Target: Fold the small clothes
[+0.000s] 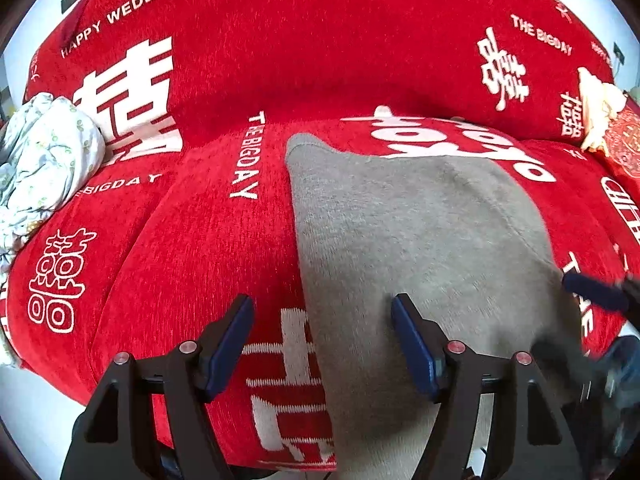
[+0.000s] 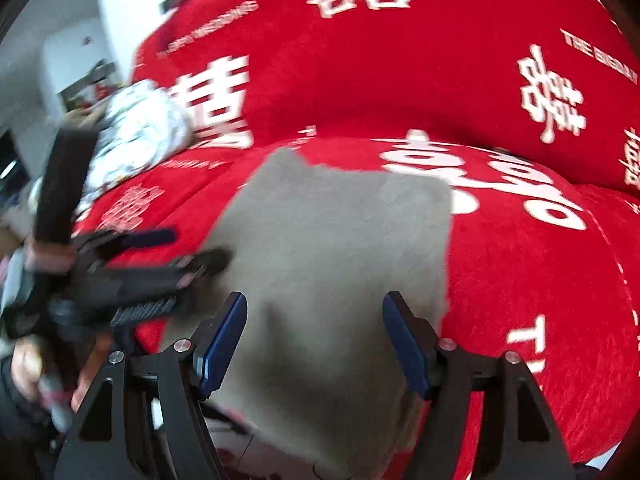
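**Both fingers let go, grey cloth lies flat on the sofa**

Right up close are the left gripper (image 1: 322,346) and its blue fingers (image 1: 230,346), spread wide with nothing in them. One finger is over the red sofa cover (image 1: 208,240), the other over the grey cloth (image 1: 420,248). The right gripper (image 2: 314,344) is wide open too, and empty, above the same cloth. The grey cloth lies on the sofa seat, looking like a neat block already. A crumpled flowery cloth (image 1: 44,160) waits at the far left of the seat. I think one fold has just been laid down. Next, the fingers need to pinch an edge of the grey cloth and fold it again, or go get the flowery one
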Motion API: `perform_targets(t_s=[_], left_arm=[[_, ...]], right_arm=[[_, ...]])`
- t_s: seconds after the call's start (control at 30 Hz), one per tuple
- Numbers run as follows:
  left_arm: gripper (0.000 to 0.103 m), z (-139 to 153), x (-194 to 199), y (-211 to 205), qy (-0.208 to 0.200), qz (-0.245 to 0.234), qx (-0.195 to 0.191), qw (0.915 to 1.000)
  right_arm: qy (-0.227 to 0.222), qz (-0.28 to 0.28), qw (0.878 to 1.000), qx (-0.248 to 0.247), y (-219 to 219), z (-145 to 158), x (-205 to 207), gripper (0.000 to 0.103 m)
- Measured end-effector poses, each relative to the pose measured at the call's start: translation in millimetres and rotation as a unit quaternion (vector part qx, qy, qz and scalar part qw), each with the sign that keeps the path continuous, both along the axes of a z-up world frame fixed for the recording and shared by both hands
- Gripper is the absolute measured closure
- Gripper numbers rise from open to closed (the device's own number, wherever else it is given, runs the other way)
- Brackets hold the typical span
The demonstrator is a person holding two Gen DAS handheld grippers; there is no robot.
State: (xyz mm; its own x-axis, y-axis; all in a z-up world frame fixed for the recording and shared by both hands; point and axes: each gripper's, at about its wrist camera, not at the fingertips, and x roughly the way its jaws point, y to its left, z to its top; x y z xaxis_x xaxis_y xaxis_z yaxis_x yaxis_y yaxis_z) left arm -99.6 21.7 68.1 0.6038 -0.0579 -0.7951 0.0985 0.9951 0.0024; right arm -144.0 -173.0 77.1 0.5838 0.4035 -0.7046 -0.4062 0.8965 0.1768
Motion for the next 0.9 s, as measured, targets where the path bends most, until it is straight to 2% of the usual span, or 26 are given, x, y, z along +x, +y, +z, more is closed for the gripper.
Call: perform_targets(t_s=[0.07, 0.13, 0.2, 0.27, 0.47, 0.53, 0.63, 0.73, 0.83, 0.9], left_arm=[[0.031, -2, -5, 0, -0.004, -0.002, 0.004, 1.0000], [0.031, -6, -7, 0, -0.005, -0.001, 0.004, 1.0000], [0.031, -6, -9, 1, -0.007, -0.002, -0.001, 1.0000], [0.031, -5, -12, 1, -0.012, 0.000, 0.003, 0.9999], [0.031, 5, -31, -5, -0.043, -0.002, 0.032, 0.9986], [0.031, 11, -41, -7, -0.062, 0.004, 0.045, 0.9971], [0.031, 20, -54, -7, -0.098, 0.003, 0.050, 0.9940], [0.031, 23, -53, -13, -0.087, -0.007, 0.073, 0.9935], [0.000, 28, -55, -10, -0.082, -0.008, 0.049, 0.9954], [0.000, 31, -55, -9, -0.072, -0.005, 0.042, 0.9965]], right_arm=[[0.008, 0.010, 1.000, -0.006, 0, -10, -9, 0.028], [0.042, -0.005, 0.999, -0.022, -4, -34, -8, 0.028], [0.060, -0.017, 0.998, -0.003, -14, -47, -7, 0.028], [0.056, -0.018, 0.998, 0.003, -17, -44, -10, 0.028], [0.049, -0.016, 0.998, -0.044, -12, -36, -24, 0.027], [0.047, -0.027, 0.997, -0.053, -11, -31, -29, 0.022], [0.033, -0.057, 0.996, -0.052, -18, -18, -34, 0.022], [0.012, -0.079, 0.995, -0.057, -21, -5, -34, 0.022], [-0.007, -0.094, 0.993, -0.073, -19, 7, -34, 0.022], [-0.018, -0.098, 0.992, -0.079, -17, 13, -37, 0.022]])
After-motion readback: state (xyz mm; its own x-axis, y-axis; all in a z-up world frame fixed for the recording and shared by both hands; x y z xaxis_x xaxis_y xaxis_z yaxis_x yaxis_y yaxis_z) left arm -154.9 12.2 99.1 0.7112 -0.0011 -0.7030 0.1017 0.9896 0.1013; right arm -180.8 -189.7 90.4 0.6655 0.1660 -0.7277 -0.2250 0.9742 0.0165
